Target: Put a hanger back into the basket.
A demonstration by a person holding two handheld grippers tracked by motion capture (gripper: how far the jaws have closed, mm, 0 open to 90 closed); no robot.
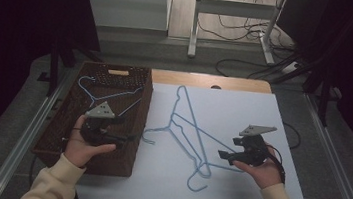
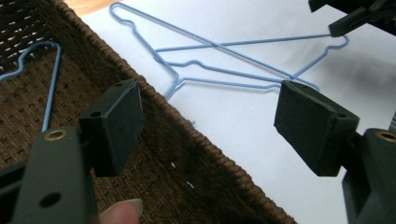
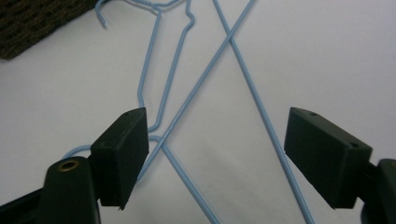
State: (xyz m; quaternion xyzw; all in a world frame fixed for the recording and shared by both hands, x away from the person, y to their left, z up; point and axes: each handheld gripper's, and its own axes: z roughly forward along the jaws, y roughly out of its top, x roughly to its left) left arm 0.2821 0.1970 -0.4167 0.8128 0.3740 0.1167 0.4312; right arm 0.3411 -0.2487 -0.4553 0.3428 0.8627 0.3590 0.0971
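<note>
One hanger (image 1: 110, 92) lies in the basket (image 1: 60, 131); two crossed hangers (image 1: 188, 136) lie on the white sheet just right of the basket, so the tidying looks about a third done. The left tool (image 1: 117, 134) over the basket and the right tool (image 1: 226, 155) over the crossing are wide open, empty. The right gripper view shows the crossing (image 3: 229, 42) closely

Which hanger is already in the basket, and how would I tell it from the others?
Start at the brown woven basket on the table's left side. The blue wire hanger lies alone on its woven floor, just beyond the left gripper. The other two hangers lie crossed over each other on the white sheet to its right.
</note>
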